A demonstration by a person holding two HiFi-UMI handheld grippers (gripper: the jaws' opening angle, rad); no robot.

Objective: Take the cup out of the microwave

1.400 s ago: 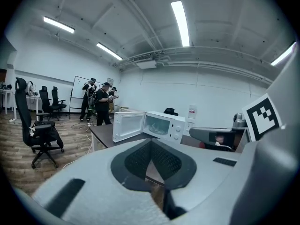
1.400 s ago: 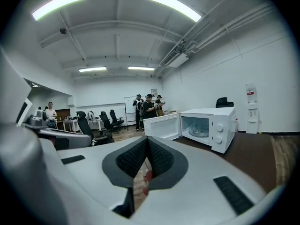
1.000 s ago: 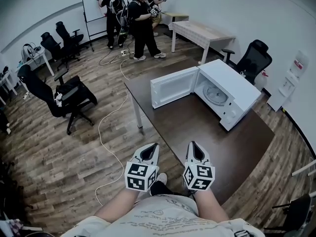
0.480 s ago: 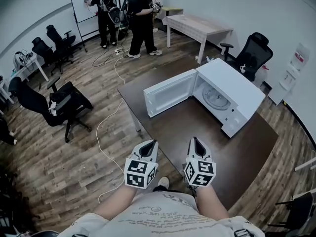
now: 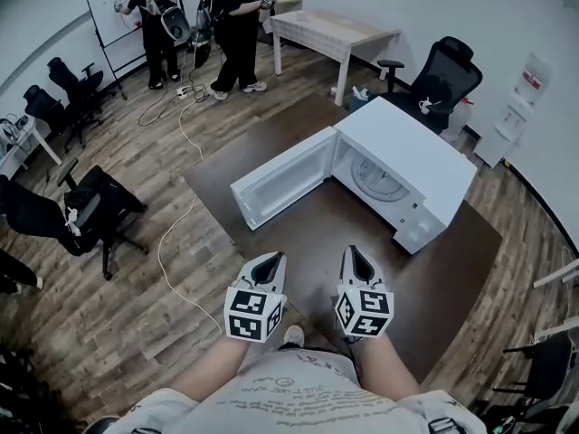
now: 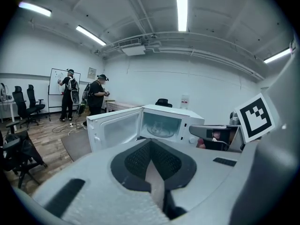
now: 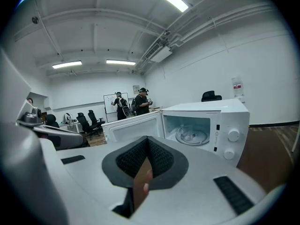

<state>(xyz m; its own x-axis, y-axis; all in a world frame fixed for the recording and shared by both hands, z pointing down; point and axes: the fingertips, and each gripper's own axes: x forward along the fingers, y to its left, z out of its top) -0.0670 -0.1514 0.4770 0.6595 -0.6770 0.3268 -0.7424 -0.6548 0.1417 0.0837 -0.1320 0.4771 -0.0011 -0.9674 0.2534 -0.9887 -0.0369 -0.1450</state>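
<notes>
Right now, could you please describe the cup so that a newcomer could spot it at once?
On the dark brown table stands a white microwave with its door swung open. Inside, on the round turntable, sits the cup: clear glass, the only thing in the cavity.

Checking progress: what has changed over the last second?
The person has walked closer to the table: the microwave sits nearer and further left in the head view. Nothing grasped or released. The left gripper and right gripper stay shut and empty, the microwave door open.
</notes>
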